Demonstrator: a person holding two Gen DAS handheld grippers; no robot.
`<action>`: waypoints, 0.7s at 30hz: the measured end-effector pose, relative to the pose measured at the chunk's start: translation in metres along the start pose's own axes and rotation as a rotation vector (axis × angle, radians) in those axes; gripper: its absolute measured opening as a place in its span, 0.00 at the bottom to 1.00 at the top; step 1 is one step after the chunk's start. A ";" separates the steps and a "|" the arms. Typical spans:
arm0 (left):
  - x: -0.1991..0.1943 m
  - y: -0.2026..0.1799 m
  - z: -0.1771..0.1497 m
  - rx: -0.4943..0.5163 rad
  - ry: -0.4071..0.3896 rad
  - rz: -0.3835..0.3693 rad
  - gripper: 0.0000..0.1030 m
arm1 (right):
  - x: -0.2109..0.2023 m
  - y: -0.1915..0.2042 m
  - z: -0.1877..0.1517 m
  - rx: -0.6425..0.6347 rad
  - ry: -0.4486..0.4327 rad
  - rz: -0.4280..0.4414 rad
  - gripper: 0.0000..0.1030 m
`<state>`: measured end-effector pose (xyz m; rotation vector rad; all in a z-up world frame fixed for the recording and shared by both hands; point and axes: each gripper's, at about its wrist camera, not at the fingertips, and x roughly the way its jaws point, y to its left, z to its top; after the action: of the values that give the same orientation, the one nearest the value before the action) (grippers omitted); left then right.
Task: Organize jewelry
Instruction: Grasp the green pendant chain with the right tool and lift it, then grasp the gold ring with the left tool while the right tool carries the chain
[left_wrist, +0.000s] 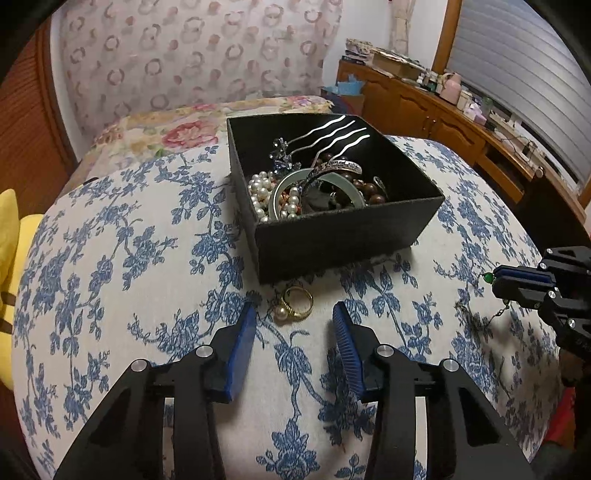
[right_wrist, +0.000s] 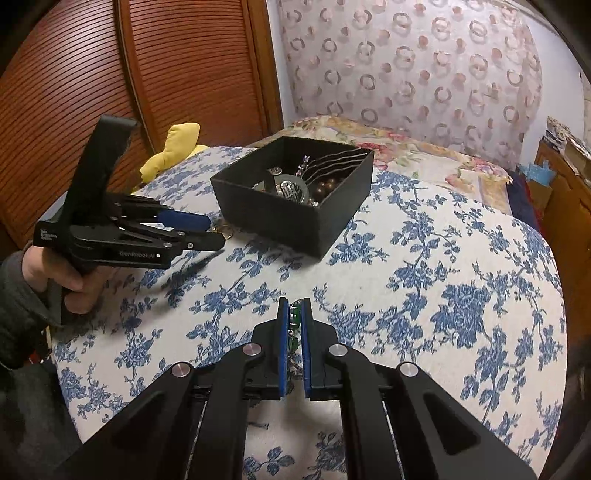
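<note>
A black open box on the blue-flowered cloth holds pearls, a pale bangle, brown beads and a silver hair comb; it also shows in the right wrist view. A gold ring with a pearl lies on the cloth just in front of the box. My left gripper is open, its fingertips on either side of the ring. My right gripper is shut on a green-bead chain, which hangs from its fingers above the cloth.
The cloth covers a rounded surface that falls away at its edges. A yellow cushion lies at the far left by a wooden shutter door. A wooden sideboard with clutter stands at the right.
</note>
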<state>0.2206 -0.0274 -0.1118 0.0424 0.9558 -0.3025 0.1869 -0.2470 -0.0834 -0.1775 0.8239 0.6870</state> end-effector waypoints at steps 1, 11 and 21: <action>0.001 0.000 0.001 0.000 0.000 0.001 0.40 | 0.000 0.000 0.001 -0.001 0.001 0.001 0.07; 0.006 -0.014 0.003 0.060 -0.007 0.051 0.40 | 0.008 0.000 0.005 -0.005 0.007 0.012 0.07; 0.006 -0.017 0.002 0.073 -0.020 0.069 0.19 | 0.008 -0.003 0.000 0.011 0.014 0.001 0.07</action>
<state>0.2206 -0.0456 -0.1144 0.1388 0.9211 -0.2736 0.1926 -0.2455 -0.0893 -0.1724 0.8410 0.6827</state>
